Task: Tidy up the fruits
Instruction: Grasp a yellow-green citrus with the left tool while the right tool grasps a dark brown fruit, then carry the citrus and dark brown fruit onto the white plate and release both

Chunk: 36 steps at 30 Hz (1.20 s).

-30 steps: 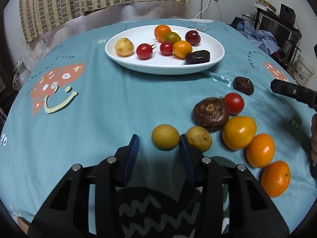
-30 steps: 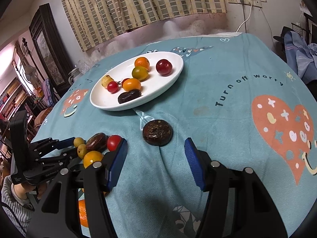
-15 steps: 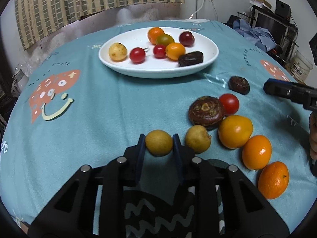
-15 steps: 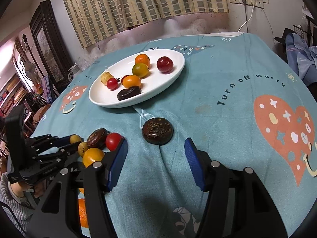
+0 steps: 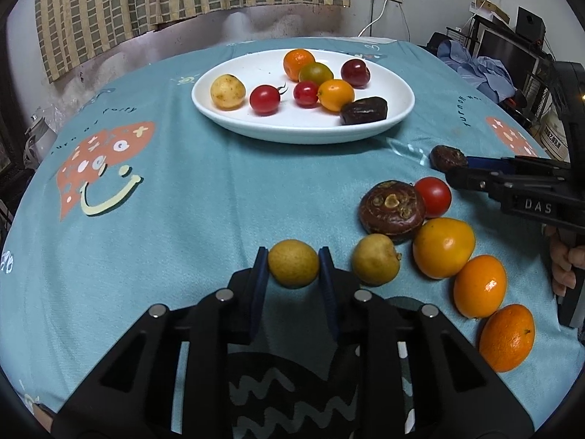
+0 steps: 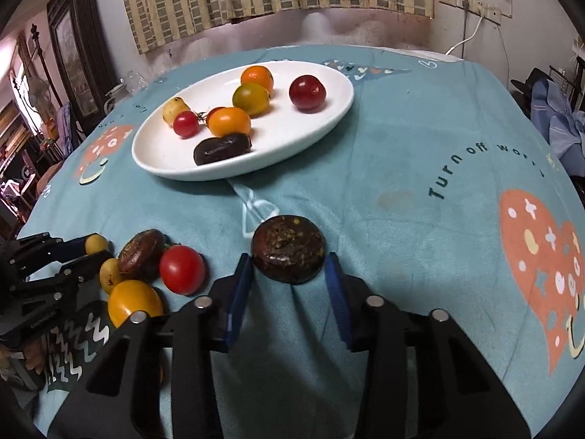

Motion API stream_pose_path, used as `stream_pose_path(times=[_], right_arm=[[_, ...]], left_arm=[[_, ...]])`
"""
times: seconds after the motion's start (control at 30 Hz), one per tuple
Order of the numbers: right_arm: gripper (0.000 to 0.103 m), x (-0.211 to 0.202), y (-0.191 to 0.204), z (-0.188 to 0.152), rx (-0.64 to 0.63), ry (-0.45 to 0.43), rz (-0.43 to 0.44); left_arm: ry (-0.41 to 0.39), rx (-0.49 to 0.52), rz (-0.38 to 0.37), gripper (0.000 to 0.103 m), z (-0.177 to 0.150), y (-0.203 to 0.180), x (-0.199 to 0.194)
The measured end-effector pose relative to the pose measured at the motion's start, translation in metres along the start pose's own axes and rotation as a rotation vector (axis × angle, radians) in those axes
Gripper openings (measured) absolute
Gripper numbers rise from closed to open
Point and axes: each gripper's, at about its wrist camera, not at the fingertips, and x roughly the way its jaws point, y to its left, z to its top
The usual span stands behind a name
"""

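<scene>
The left hand-held gripper (image 5: 292,267) pinches a small yellow-green fruit (image 5: 293,263) low over the table (image 5: 204,201); the white plate (image 5: 398,89) lies straight ahead, well apart. The right hand-held gripper (image 6: 289,274) is spread around a dark round fruit (image 6: 289,254), pads just beside its flanks, not clearly touching. Its plate sits forward and leftward.
</scene>
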Motion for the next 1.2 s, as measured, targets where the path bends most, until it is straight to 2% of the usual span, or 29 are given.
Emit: stream_pose_path(times=[0.1, 0.17, 0.23, 0.3, 0.33, 0.4, 0.43, 0.47, 0.57, 0.63, 0.7, 0.73, 0.93, 1.07, 1.2], right_arm=[[0.033, -0.008, 0.000, 0.000, 0.000, -0.031, 0.021], [0.011, -0.019, -0.003, 0.001, 0.010, -0.064, 0.044], [0.011, -0.030, -0.005, 0.004, 0.029, -0.090, 0.052], [0.011, -0.028, -0.005, 0.007, 0.003, -0.059, 0.057], [0.011, -0.024, -0.006, 0.005, 0.002, -0.041, 0.057], [0.024, -0.016, -0.011, 0.003, 0.035, -0.012, 0.050], [0.043, -0.015, -0.011, 0.003, 0.040, -0.004, 0.058], [0.054, -0.015, -0.011, 0.003, 0.040, -0.013, 0.065], [0.054, -0.019, 0.000, 0.003, 0.001, -0.057, 0.048], [0.054, -0.008, 0.004, 0.006, -0.003, -0.031, 0.017], [0.047, 0.008, 0.006, 0.006, -0.010, 0.017, 0.014], [0.044, 0.007, 0.006, 0.007, -0.012, 0.011, 0.008], [0.044, -0.022, -0.003, 0.009, 0.019, -0.087, 0.030], [0.044, -0.046, -0.006, 0.034, 0.036, -0.170, 0.053], [0.044, -0.028, 0.005, 0.074, 0.010, -0.174, 0.045]], left_arm=[[-0.002, -0.006, -0.007, 0.028, 0.000, 0.001, 0.000], [-0.017, -0.014, -0.006, 0.028, 0.000, 0.002, -0.003], [-0.042, -0.029, -0.015, 0.028, 0.004, 0.004, -0.009], [-0.068, -0.057, -0.033, 0.028, 0.011, 0.007, -0.017], [-0.072, -0.059, -0.037, 0.028, 0.012, 0.008, -0.018], [-0.073, -0.055, -0.036, 0.028, 0.012, 0.007, -0.018], [-0.068, -0.051, -0.035, 0.028, 0.011, 0.006, -0.017], [-0.061, -0.046, -0.035, 0.028, 0.011, 0.005, -0.015], [-0.054, -0.036, -0.032, 0.028, 0.010, 0.002, -0.013], [-0.052, -0.029, -0.035, 0.028, 0.009, 0.001, -0.012], [-0.047, -0.022, -0.032, 0.028, 0.008, 0.000, -0.010], [-0.044, -0.020, -0.030, 0.028, 0.008, 0.000, -0.010], [-0.038, -0.034, -0.035, 0.028, 0.010, 0.001, -0.007], [-0.078, -0.071, -0.024, 0.028, 0.047, 0.009, -0.013], [-0.105, -0.089, -0.019, 0.028, 0.086, 0.009, -0.002]])
